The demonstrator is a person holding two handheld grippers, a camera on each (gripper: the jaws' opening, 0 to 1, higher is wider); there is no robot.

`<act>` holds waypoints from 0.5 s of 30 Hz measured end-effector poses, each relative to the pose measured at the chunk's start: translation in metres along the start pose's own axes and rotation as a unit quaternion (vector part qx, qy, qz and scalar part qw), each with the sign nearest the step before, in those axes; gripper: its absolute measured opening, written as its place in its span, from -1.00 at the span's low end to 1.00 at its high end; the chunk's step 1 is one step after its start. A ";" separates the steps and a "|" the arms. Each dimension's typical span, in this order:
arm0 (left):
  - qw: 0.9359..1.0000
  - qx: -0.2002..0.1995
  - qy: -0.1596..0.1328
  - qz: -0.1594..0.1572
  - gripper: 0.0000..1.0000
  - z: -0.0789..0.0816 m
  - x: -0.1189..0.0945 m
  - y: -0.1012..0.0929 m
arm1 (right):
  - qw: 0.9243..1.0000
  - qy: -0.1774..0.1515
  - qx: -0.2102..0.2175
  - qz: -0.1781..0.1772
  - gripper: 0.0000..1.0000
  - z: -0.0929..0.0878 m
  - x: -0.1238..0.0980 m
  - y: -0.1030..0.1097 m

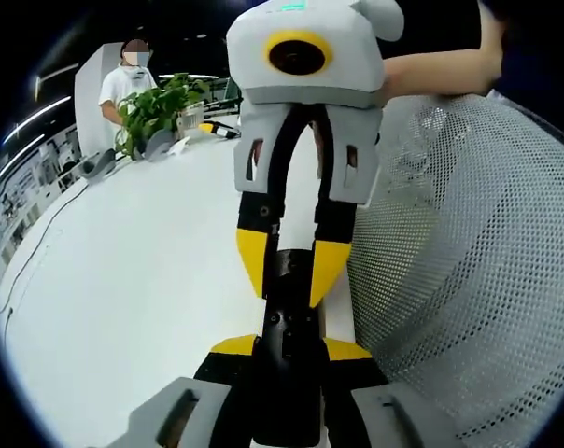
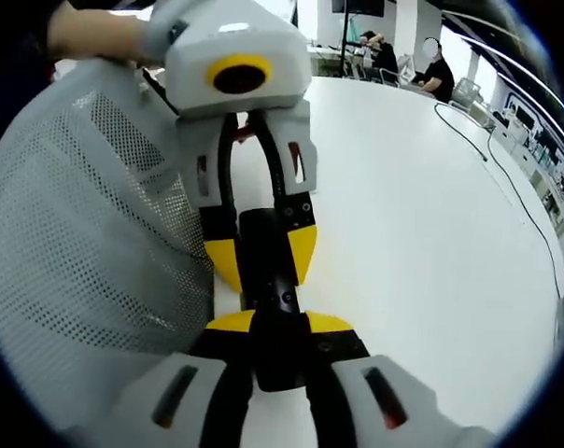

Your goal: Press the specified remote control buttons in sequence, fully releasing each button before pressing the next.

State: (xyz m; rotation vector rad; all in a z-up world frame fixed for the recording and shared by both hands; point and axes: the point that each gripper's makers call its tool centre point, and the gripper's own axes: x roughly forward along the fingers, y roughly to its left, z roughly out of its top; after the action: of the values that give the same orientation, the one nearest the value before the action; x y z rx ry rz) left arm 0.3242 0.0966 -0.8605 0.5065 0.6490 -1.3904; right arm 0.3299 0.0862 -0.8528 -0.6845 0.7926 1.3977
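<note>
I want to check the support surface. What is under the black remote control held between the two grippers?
Under the remote control lies the white table, beside a grey mesh chair back. The part of the table directly beneath it is covered.

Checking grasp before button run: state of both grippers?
Left gripper: shut on the black remote control.
Right gripper: shut on the same remote control's other end.

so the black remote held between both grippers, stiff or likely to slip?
Probably stiff: the remote spans straight between the left gripper and right gripper without sagging. Slim and likely light. Its smooth dark casing could slip if either grip loosens.
</note>
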 end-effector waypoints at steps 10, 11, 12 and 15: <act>1.000 0.001 0.000 0.000 -0.51 0.000 -0.001 0.000 | 1.000 0.001 -0.001 -0.002 -0.53 -0.002 -0.002 -0.001; 1.000 0.000 0.000 0.000 -0.51 0.000 -0.001 0.000 | 1.000 0.001 -0.002 -0.004 -0.51 -0.002 -0.002 -0.002; 1.000 0.000 0.000 0.000 -0.51 0.000 0.000 0.000 | 1.000 0.002 -0.001 -0.005 -0.50 -0.003 -0.002 -0.003; 1.000 0.001 0.001 0.000 -0.51 0.000 0.000 0.000 | 1.000 0.002 0.000 -0.004 -0.50 -0.003 -0.002 -0.003</act>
State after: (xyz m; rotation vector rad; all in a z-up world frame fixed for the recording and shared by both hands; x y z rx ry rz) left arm 0.3242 0.0968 -0.8601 0.5091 0.6492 -1.3908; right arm 0.3324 0.0820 -0.8528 -0.6897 0.7916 1.3891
